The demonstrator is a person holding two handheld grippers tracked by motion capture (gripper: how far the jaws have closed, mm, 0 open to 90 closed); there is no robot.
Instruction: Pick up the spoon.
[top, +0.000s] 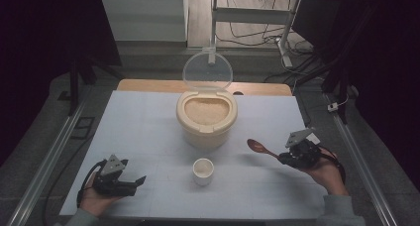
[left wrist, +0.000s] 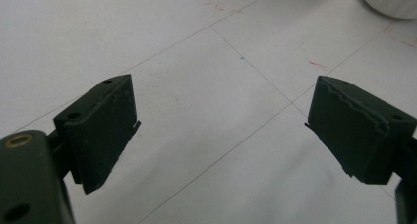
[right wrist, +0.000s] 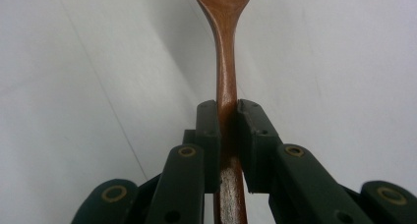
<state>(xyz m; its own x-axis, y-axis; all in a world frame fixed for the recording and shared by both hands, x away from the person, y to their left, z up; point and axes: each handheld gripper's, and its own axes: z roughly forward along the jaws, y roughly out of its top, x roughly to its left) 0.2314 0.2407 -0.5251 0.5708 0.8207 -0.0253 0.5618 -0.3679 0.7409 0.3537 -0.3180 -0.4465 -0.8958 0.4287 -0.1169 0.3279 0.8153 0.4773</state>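
Evidently the work is scooping rice from the bin (top: pixel 206 118) into the cup (top: pixel 203 170), and the step in hand looks like the carry to the bin: the right gripper (top: pixel 286 158) has the spoon (top: pixel 261 148) pinched by its handle, jaws tight on either side of the wood in the right gripper view (right wrist: pixel 226 76). The spoon is held above the table (top: pixel 148 127), right of the cup and just off the bin's right flank. Its long axis runs level or nearly so, bowl end pointing up-left in the high view, toward the bin; whether the bowl faces up I cannot tell. Next, I judge, the bowl must be lifted over the rim, under the raised lid (top: pixel 207 71), and tipped down into the rice. The left gripper (top: pixel 134 182) rests near the table's front left, jaws wide apart and empty.
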